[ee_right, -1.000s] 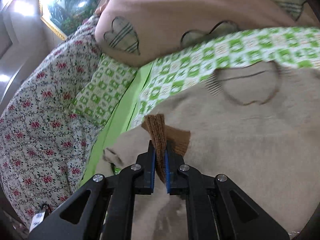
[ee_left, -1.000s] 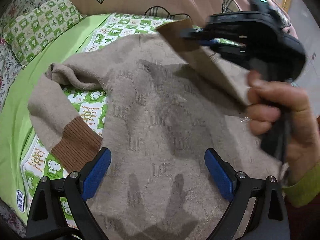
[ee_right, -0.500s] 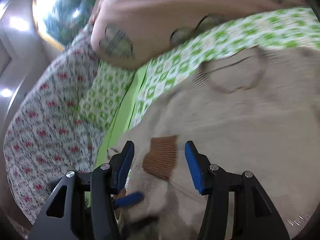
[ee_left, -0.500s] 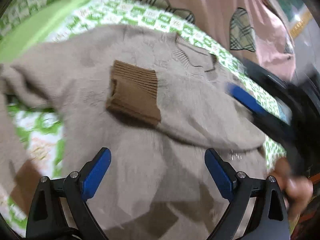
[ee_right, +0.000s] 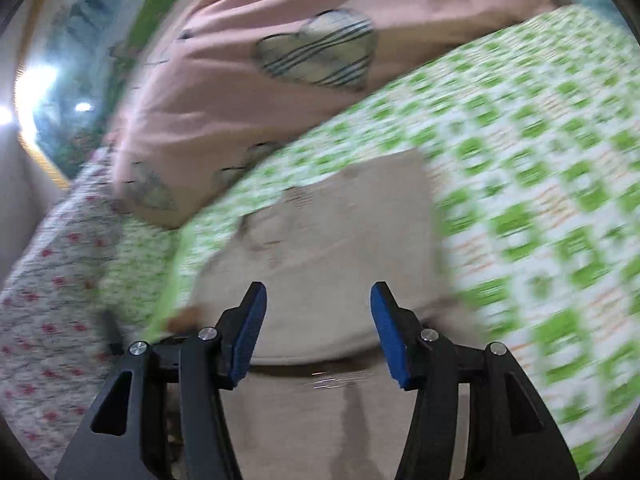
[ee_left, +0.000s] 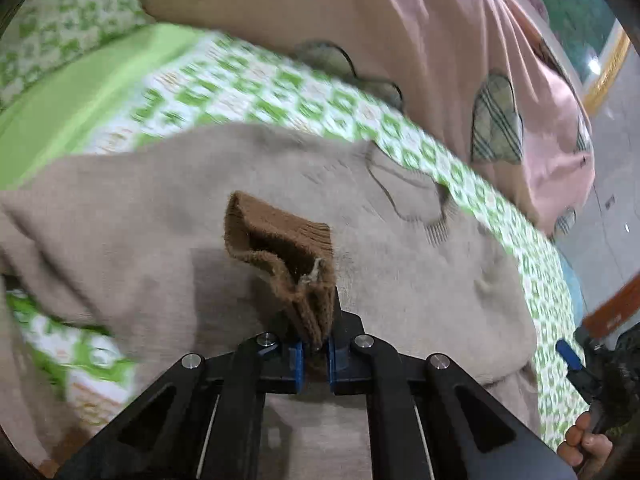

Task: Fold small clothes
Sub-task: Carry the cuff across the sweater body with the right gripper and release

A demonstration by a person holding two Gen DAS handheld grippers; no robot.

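A beige knit sweater (ee_left: 400,280) lies spread on the bed, one sleeve folded across its body. My left gripper (ee_left: 315,354) is shut on that sleeve's brown ribbed cuff (ee_left: 288,256) and holds it up over the sweater's chest. The neckline (ee_left: 412,196) shows beyond it. My right gripper (ee_right: 316,332) is open and empty, just above the sweater's beige body (ee_right: 344,264) near its right side edge. The right gripper also shows at the lower right edge of the left wrist view (ee_left: 576,364), held in a hand.
The sweater lies on a green and white patterned sheet (ee_right: 540,200). A pink quilt with plaid hearts (ee_left: 440,60) is bunched along the far side. A floral cover (ee_right: 44,300) lies to the left. A framed picture (ee_right: 60,92) hangs on the wall.
The right gripper let go of the brown cuff, laid it on the sweater and swung away to the right. The left gripper, open before, has shut on that cuff and lifted it.
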